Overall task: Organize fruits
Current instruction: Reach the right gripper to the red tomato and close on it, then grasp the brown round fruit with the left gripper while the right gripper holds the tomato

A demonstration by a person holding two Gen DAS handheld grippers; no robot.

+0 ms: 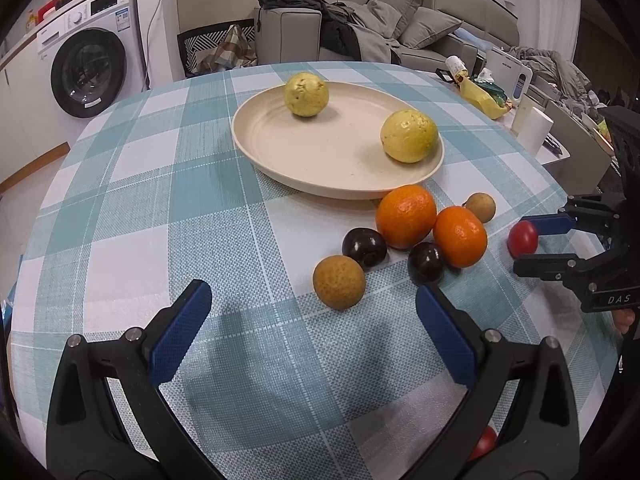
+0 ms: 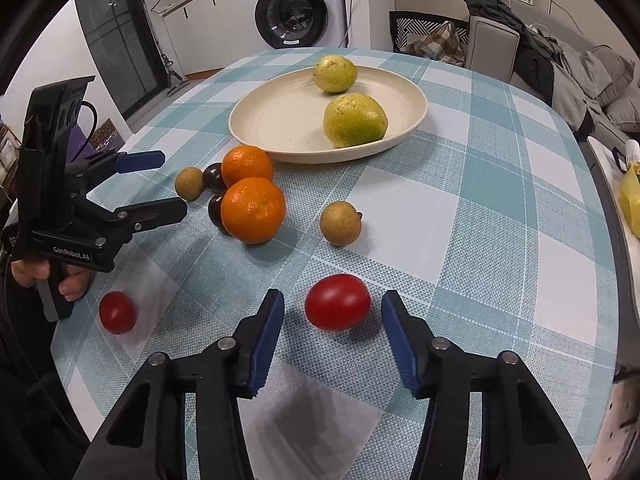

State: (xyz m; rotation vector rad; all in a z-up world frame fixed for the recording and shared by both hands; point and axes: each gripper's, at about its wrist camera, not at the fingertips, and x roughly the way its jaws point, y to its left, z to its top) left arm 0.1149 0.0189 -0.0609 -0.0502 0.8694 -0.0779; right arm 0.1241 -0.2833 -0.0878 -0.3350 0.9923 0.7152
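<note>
— While I'm holding both tongs over the round table with the teal-and-white checked cloth [image 1: 120, 200], where are the fruits sitting?

— I'm seeing two knobbly yellow-green fruits resting on the cream oval plate [image 1: 280, 152]: one [image 1: 306, 94] by its far rim, the other [image 1: 409, 136] at its right edge. Just in front of the plate a cluster is lying on the cloth: two glossy oranges [image 1: 405, 216] [image 1: 460, 236] touching each other, two dark purple round fruits [image 1: 364, 248] [image 1: 426, 263] tucked against them, and a rough tan-brown round fruit [image 1: 339, 282] nearest my left tong. A smaller tan fruit [image 1: 481, 207] is lying behind the oranges.

— And the left tong?

— My left gripper [image 1: 313, 308] is gaping wide, its blue pads [image 1: 182, 330] holding nothing, hovering over bare cloth with the tan fruit just ahead.

— The right one?

— My right gripper [image 2: 332, 316] is also standing wide, and a smooth red oval tomato [image 2: 337, 301] is lying on the cloth between its blue pads [image 2: 267, 338], with a gap showing on each side. A second small red tomato [image 2: 117, 312] is lying well to the left, near my left hand [image 2: 48, 276], and it looks blurred.

— Anything else around?

— A white front-loading washing machine [image 2: 294, 8] is standing beyond the table, and a grey sofa heaped with clothes [image 1: 360, 24] is behind it.
</note>
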